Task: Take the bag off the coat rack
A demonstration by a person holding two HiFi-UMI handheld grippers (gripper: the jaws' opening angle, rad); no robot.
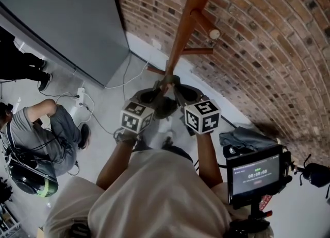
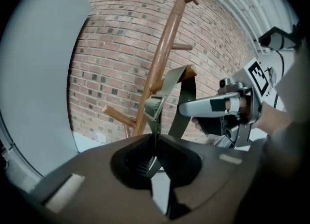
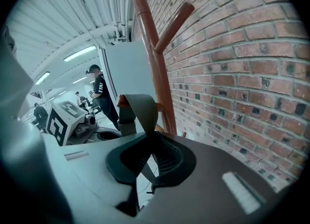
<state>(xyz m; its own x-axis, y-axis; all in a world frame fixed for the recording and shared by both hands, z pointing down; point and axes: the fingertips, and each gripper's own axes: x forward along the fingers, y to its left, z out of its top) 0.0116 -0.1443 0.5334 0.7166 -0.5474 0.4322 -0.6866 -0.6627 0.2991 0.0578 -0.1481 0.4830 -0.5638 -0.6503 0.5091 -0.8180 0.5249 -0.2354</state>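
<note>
A wooden coat rack (image 1: 181, 33) stands against the brick wall. An olive-grey bag strap (image 2: 170, 79) loops over one of its pegs (image 2: 190, 72). My left gripper (image 2: 156, 138) is shut on one run of the strap just below the peg. My right gripper (image 3: 149, 143) is shut on the other run of the strap (image 3: 140, 107), beside the left one. In the head view both grippers (image 1: 154, 96) (image 1: 181, 95) meet at the pole, with their marker cubes toward me. The dark bag body (image 1: 166, 108) hangs between and below them, mostly hidden.
The brick wall (image 1: 258, 41) runs behind the rack and a grey panel (image 1: 67, 20) leans at the left. A person (image 1: 46, 129) crouches on the floor at left by cables and a power strip (image 1: 80, 97). A monitor on a stand (image 1: 255, 172) is at lower right, near grey cloth (image 1: 247, 138).
</note>
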